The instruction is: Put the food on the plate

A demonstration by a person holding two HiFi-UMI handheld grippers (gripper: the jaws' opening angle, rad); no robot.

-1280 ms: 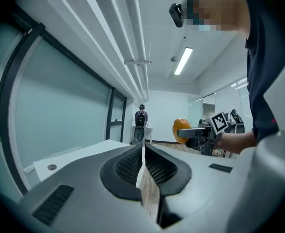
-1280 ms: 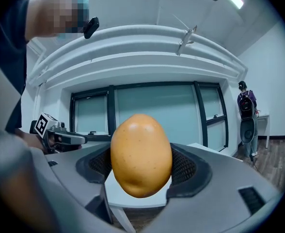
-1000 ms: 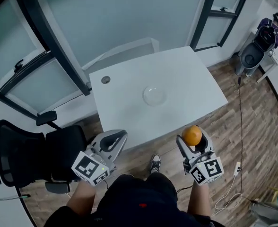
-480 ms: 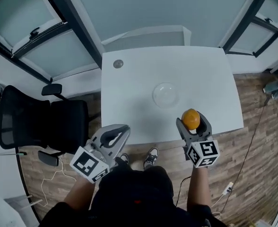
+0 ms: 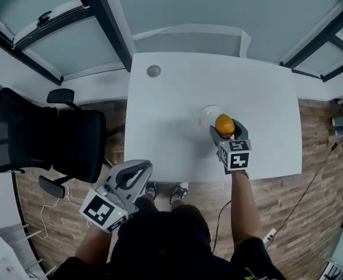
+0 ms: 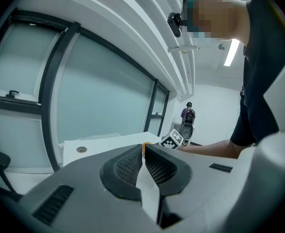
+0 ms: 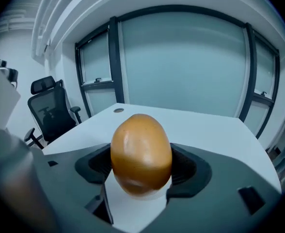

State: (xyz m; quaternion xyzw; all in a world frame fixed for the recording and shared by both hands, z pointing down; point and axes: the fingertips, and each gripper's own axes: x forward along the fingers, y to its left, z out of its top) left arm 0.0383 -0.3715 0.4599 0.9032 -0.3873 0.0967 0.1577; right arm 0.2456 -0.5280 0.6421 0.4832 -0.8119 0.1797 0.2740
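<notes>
An orange, egg-shaped piece of food (image 5: 224, 125) is clamped between the jaws of my right gripper (image 5: 225, 130), which is held over the white table (image 5: 171, 139). It hangs right beside a small clear plate (image 5: 205, 113), whose right part the gripper hides. In the right gripper view the food (image 7: 141, 154) fills the middle, gripped from both sides by the right gripper (image 7: 141, 168). My left gripper (image 5: 132, 175) hangs off the table's front-left corner, above the floor. Its jaws (image 6: 143, 161) are shut with nothing between them.
A black office chair (image 5: 43, 136) stands left of the table. A round grommet (image 5: 153, 70) sits in the table's far-left corner. Glass partitions with dark frames run behind the table. The person's feet (image 5: 165, 191) stand on wood flooring at the table's front edge.
My right gripper carried the orange food forward from the table's front edge to beside the plate. The left gripper stayed low and shut. The head view shifted.
</notes>
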